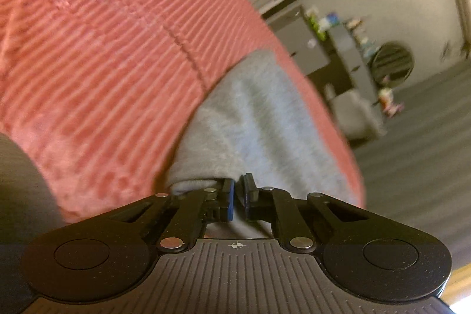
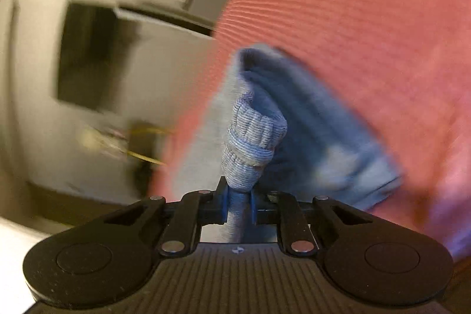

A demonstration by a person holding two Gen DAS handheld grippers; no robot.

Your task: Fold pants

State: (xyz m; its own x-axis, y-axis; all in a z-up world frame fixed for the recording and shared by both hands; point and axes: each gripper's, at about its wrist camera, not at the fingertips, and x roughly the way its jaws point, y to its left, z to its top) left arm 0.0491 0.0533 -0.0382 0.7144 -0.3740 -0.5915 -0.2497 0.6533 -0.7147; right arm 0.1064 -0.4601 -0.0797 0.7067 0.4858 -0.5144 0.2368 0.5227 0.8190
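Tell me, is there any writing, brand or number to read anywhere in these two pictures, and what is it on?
No text can be read in either view.
Shelf items: coloured packages, too blurred and small to read.
Left gripper: only a small crosshair mark on its body, no letters.
Right gripper: a small mark, too blurred to read.
Pants and red cover: no label visible.

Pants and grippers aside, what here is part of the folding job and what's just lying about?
Job:
- pants, grey, ribbed cuff pinched in the right gripper
- left gripper, shut on the grey fabric
- red ribbed cover under the pants

Lying about:
- dark screen on the wall
- shelves with small items
- round dark object
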